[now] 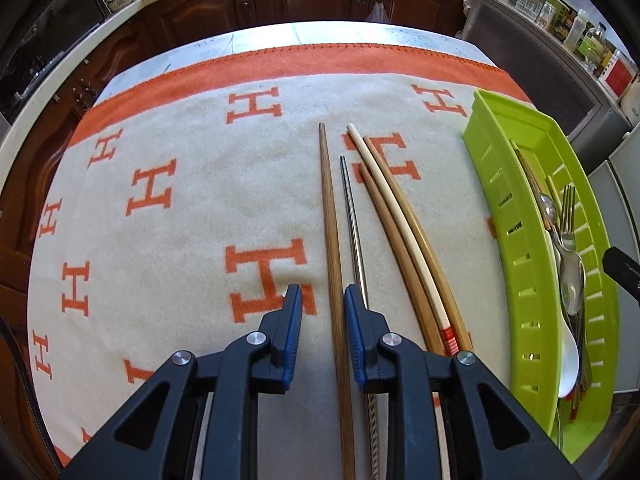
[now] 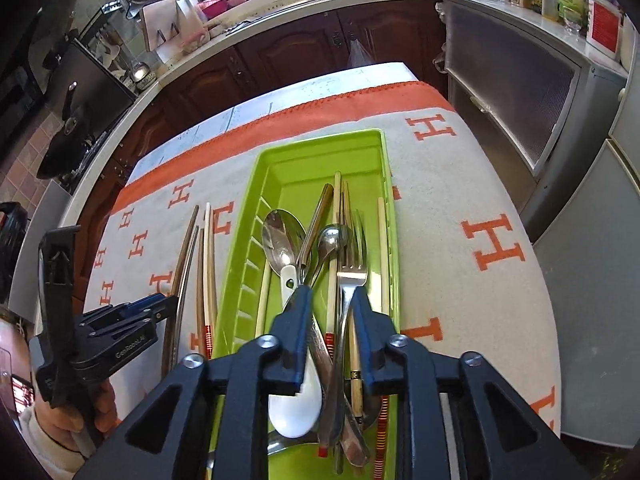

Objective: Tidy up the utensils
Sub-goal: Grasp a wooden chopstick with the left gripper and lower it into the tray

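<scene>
Left wrist view: we are straddling the long brown wooden chopstick (image 1: 334, 248) on the blanket-covered bench (image 1: 180, 220) with the left tool (image 1: 322, 300) parted, needing to pinch, while the right tool (image 2: 330, 300) is hovering unclamped over the lime-green slotted plastic tray (image 2: 320, 148).

The left wrist view looks steeply down, close over loose chopsticks on the cream blanket with orange H letters (image 1: 180, 216). The right wrist view hangs just above the lime-green slotted plastic tray (image 2: 296, 160), which both views share at the left view's right edge.
</scene>
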`<state>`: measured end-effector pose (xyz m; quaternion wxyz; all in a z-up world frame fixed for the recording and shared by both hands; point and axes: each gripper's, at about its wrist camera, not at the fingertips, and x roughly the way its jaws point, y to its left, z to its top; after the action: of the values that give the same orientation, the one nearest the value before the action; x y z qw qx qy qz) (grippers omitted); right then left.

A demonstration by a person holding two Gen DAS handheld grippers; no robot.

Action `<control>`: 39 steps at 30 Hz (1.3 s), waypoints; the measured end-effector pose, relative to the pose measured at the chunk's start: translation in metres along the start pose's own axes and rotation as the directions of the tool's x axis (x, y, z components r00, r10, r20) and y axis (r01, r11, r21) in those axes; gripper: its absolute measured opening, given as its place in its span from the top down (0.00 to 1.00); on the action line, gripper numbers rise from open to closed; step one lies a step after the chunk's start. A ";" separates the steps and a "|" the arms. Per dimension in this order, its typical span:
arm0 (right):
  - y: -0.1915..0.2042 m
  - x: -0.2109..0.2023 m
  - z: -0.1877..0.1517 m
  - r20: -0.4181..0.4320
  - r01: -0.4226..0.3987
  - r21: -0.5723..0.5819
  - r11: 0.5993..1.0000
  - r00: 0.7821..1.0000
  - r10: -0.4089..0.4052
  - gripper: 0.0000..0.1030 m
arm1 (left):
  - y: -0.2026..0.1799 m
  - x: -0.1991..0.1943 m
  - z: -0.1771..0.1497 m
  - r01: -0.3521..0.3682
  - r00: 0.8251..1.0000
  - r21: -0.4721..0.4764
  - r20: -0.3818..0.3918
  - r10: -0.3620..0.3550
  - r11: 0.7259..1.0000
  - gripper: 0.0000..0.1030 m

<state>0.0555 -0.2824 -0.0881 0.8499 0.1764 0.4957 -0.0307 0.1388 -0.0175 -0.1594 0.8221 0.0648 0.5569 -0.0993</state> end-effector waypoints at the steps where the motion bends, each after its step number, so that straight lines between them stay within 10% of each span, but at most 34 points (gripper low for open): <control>1: -0.002 -0.001 0.000 0.004 -0.008 0.010 1.000 1.000 0.008 0.73 | -0.002 0.001 0.002 -0.005 1.000 0.001 0.009 0.005 1.000 0.81; 7: -0.020 -0.013 -0.001 0.038 -0.050 0.096 0.994 0.998 0.047 0.71 | -0.002 -0.001 -0.001 0.003 0.999 -0.007 0.051 -0.003 1.000 0.96; 23: -0.032 -0.049 -0.026 0.095 -0.060 0.150 0.987 0.994 0.046 0.70 | -0.003 -0.074 -0.015 0.197 0.977 -0.068 0.101 -0.190 0.978 0.96; 31: -0.038 -0.070 -0.041 0.125 -0.056 0.163 0.985 0.992 0.036 0.66 | -0.050 -0.101 -0.010 0.325 0.944 -0.035 0.066 -0.323 0.945 0.96; 39: -0.058 -0.072 -0.054 0.107 -0.031 0.205 0.978 0.994 0.009 0.65 | -0.098 -0.073 -0.008 0.319 0.948 0.017 -0.014 -0.319 0.948 0.95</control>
<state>-0.0386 -0.3274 -0.0659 0.8522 0.2667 0.4424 -0.0827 0.0824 -0.1046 -0.0939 0.7916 -0.0176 0.5635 -0.2357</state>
